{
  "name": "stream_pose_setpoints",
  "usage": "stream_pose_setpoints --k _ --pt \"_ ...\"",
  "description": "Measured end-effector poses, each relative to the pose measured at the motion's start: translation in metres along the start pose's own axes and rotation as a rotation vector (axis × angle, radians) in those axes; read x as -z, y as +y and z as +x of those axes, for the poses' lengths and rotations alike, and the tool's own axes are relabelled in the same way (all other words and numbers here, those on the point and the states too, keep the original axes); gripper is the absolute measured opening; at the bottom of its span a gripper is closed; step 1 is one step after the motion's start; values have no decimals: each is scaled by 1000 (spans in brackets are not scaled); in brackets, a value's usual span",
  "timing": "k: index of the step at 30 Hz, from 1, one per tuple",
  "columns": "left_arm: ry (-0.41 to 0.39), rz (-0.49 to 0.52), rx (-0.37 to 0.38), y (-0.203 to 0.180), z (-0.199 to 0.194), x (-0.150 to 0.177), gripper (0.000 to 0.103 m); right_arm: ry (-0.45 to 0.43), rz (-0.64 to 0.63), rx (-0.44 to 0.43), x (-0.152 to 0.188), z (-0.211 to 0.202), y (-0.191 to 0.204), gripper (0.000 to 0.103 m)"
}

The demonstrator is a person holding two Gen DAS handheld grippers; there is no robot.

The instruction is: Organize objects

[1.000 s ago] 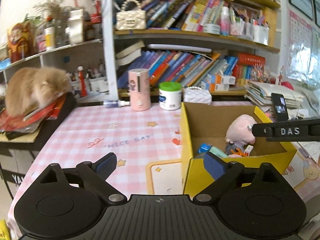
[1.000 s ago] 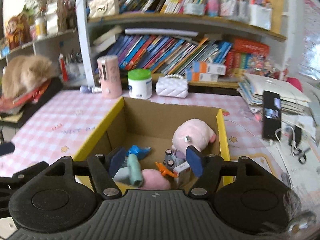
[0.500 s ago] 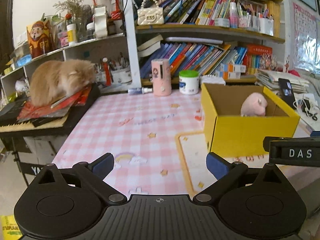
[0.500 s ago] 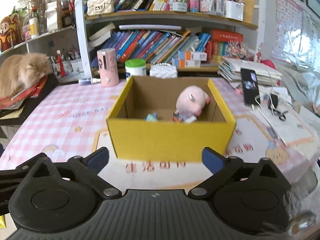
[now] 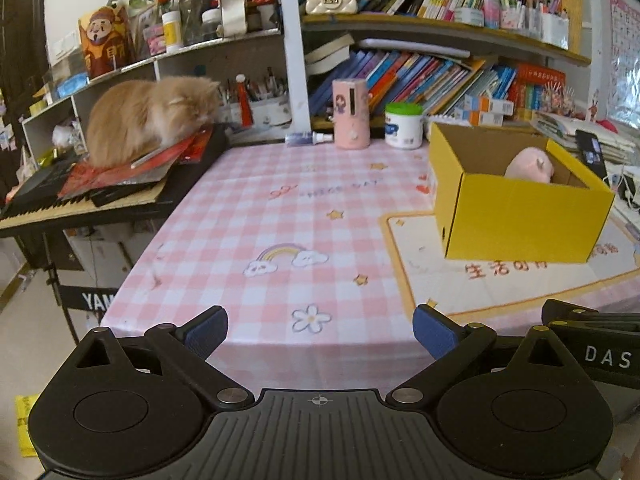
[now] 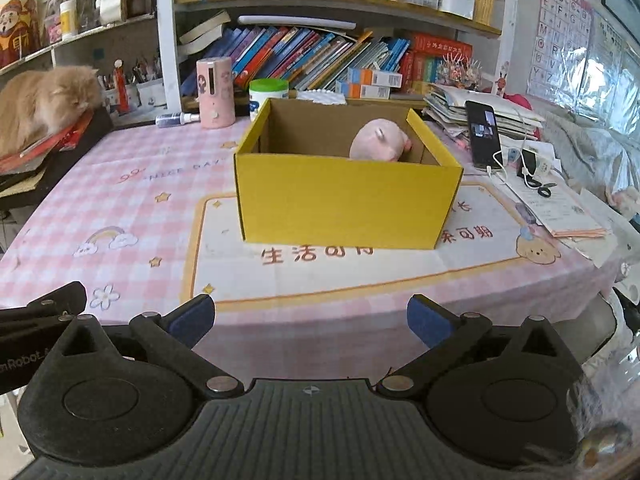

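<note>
A: Tools, left (image 5: 320,330) and right (image 6: 311,318): both spread wide, carrying nothing, now sitting back at the desk (image 5: 280,216) edge.

B: Yellow box (image 6: 348,196): holding pink plush (image 6: 380,145); sorting is looking finished.

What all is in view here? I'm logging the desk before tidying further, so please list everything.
box: one, yellow, mid-table
plush toy: one, pink, inside box
cat: one, ginger, on red papers at left
cylinder: one, pink, table's back edge
jar: one, white with green lid, behind box
spray bottle: one, clear, lying beside cylinder
phone: one, black, right of box
tablecloth: one, pink checked
left tool: open, empty
right tool: open, empty
</note>
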State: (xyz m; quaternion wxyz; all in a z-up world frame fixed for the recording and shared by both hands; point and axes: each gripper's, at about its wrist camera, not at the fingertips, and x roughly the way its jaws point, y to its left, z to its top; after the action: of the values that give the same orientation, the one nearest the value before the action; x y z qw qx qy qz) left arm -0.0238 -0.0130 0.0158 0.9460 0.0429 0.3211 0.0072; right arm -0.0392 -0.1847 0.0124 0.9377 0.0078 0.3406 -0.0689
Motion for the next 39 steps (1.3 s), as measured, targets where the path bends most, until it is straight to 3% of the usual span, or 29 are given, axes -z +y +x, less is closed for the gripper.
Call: stream_pose_setpoints --k 11,18,39 --pt "34 11 -39 5 -6 9 100 34 4 -5 14 -6 11 103" --pt "9 -18 -50 11 -10 11 100 50 -9 0 20 -8 16 103" --pt "37 7 -71 7 -7 15 100 75 -6 8 23 -8 17 103"
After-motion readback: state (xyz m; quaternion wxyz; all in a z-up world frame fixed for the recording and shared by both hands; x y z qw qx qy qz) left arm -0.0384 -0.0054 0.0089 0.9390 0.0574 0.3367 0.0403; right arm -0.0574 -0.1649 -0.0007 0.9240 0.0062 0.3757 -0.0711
